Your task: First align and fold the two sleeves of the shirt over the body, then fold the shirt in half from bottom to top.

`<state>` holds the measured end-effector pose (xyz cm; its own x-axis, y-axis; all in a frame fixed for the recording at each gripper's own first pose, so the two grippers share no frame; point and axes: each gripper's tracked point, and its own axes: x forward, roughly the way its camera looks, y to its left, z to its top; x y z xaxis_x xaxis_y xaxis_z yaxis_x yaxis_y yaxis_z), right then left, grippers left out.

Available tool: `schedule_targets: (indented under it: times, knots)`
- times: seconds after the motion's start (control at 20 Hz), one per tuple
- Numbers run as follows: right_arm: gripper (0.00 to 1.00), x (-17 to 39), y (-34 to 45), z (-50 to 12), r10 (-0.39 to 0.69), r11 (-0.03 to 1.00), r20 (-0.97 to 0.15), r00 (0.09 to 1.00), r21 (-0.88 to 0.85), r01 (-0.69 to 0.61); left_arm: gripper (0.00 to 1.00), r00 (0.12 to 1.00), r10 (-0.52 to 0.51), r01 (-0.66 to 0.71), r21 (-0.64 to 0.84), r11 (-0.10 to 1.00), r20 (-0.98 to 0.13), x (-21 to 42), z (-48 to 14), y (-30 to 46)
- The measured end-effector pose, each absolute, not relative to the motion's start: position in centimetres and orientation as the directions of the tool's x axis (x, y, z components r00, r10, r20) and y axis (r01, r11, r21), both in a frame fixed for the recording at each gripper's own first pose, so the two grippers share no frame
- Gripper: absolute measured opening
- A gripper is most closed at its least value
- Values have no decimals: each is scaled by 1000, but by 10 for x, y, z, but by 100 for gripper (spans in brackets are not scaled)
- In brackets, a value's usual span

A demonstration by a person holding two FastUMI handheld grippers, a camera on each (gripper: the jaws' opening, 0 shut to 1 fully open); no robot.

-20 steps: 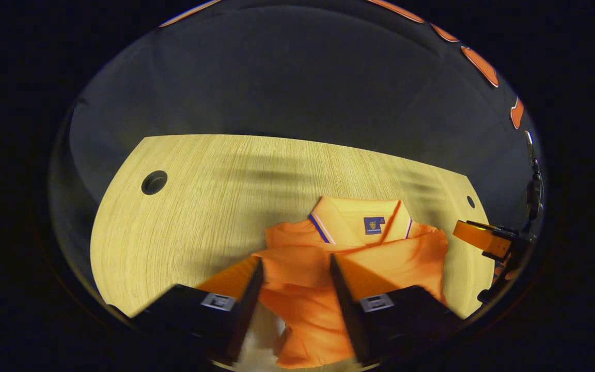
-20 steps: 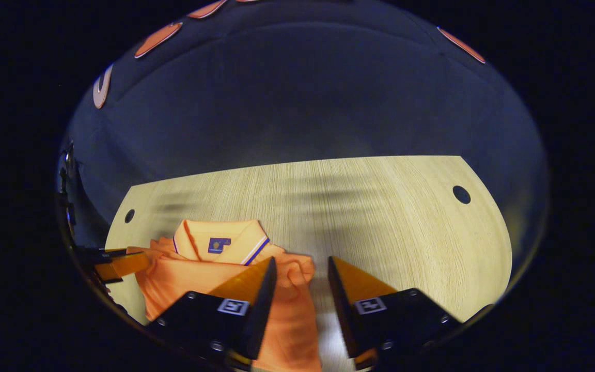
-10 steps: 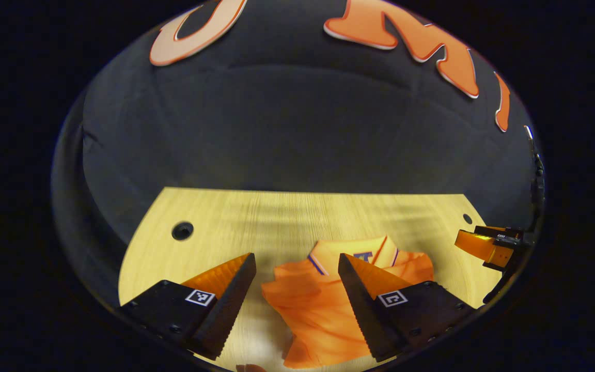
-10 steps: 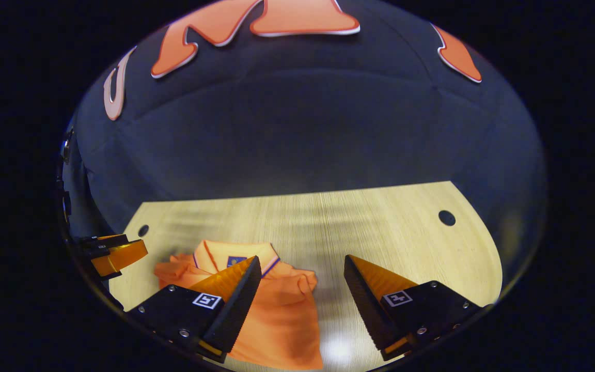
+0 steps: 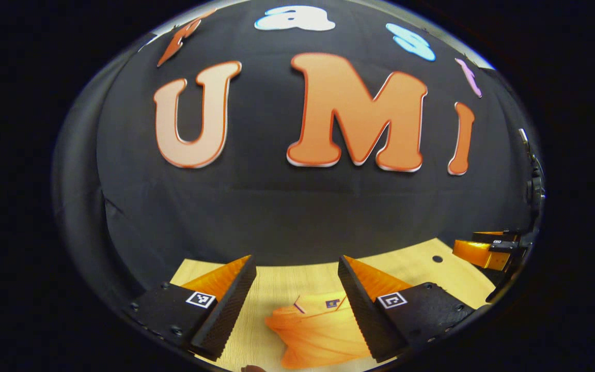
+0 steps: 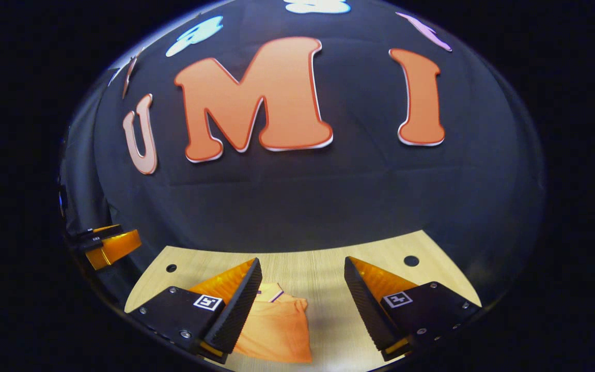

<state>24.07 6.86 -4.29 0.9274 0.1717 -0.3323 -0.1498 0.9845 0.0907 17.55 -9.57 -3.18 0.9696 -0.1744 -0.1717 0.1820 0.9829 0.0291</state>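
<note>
Left gripper view: shirt (image 5: 318, 330) lies on the table (image 5: 277, 281), low between the left gripper (image 5: 297, 271) fingers, collar toward the wall behind the table. Right gripper (image 5: 486, 252) sits far right, above the table's edge. Right gripper view: shirt (image 6: 277, 325) lies left of centre, partly behind one finger (image 6: 235, 302); left gripper (image 6: 111, 247) far left, off the table (image 6: 318, 274).

Polo shirt (image 5: 318, 333): lower part was cut off below the table (image 5: 277, 284) edge of view; right side hid behind left gripper (image 5: 297, 305) finger; collar label unreadable.
</note>
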Motion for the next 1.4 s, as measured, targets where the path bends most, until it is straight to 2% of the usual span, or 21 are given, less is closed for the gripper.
schedule_targets:
  times: [0.25, 0.5, 0.65, 0.9, 1.0, 1.2, 1.4]
  knots:
    - [97, 193, 50, 7, 215, 976, -235, 948, 94, -198, 98, 984, -171, 173, 23, 985, -50, 112, 21, -103]
    - [97, 155, 41, 27, 265, 962, -149, 953, 103, -251, 97, 986, -163, 163, -35, 986, 26, 55, 32, -105]
    - [97, 141, 44, 29, 305, 952, -105, 947, 73, -299, 98, 991, -130, 131, -29, 991, 26, 29, 21, -105]
    - [97, 122, 54, 13, 341, 940, -129, 931, 61, -336, 100, 999, -34, 35, -32, 999, 28, 0, 2, -85]
    - [96, 117, 54, 6, 334, 942, -146, 931, 48, -331, 95, 1000, -22, 22, -37, 999, 13, -6, -6, -79]
    - [97, 105, 55, 1, 302, 953, -162, 940, 59, -296, 98, 998, -4, 1, -43, 999, -60, -8, -25, -62]
    - [96, 93, 58, 6, 253, 967, -144, 957, 54, -248, 97, 999, -19, 18, -48, 999, -25, -15, -14, -44]
